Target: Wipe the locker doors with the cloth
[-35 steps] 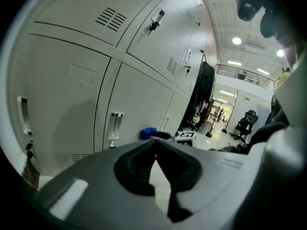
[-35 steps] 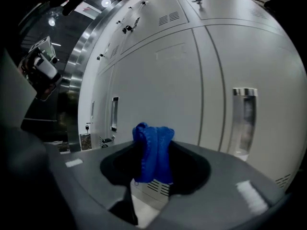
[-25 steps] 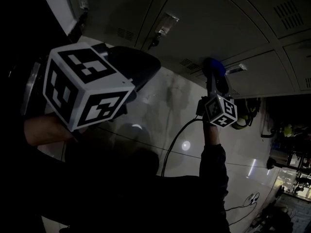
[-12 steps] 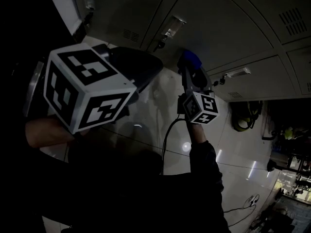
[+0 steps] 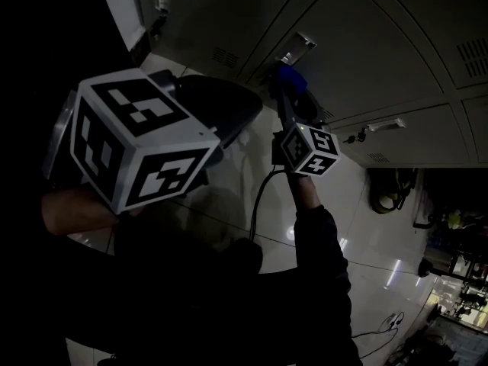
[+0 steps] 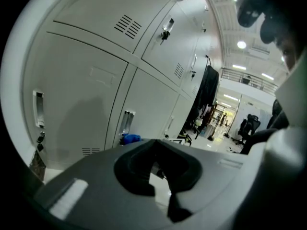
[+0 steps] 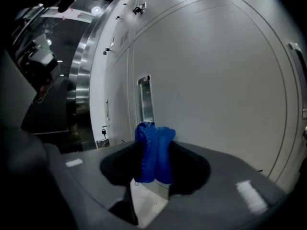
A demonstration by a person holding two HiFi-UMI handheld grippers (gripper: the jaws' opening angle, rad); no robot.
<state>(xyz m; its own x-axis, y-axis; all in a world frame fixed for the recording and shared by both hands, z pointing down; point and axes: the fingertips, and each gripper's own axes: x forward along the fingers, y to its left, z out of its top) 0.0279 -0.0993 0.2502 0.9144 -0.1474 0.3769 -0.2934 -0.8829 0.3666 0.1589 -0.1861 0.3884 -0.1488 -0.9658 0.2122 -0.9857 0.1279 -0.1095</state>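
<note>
The blue cloth point(image 7: 154, 150) is bunched upright between the jaws of my right gripper point(image 7: 154, 163), which is shut on it. Its top touches a grey locker door point(image 7: 216, 71) just below a recessed metal handle point(image 7: 145, 99). In the dim head view the right gripper point(image 5: 293, 101) presses the cloth point(image 5: 291, 78) against the lockers point(image 5: 358, 44) beside a handle point(image 5: 296, 48). My left gripper point(image 5: 240, 109) hangs close to the camera at the left, away from the doors. Its jaws point(image 6: 156, 164) look shut with nothing in them. The cloth point(image 6: 129, 139) shows small beyond them.
A black cable point(image 5: 259, 204) trails from the right gripper over the glossy pale floor point(image 5: 366, 242). A yellow-green object point(image 5: 387, 191) lies at the locker base on the right. Chairs and clutter point(image 5: 457, 280) stand at the far right. More locker doors point(image 6: 86, 80) fill the left gripper view.
My right gripper has carried the cloth leftward and up along the locker doors, from one handle towards the one further left. The left gripper has barely moved.
</note>
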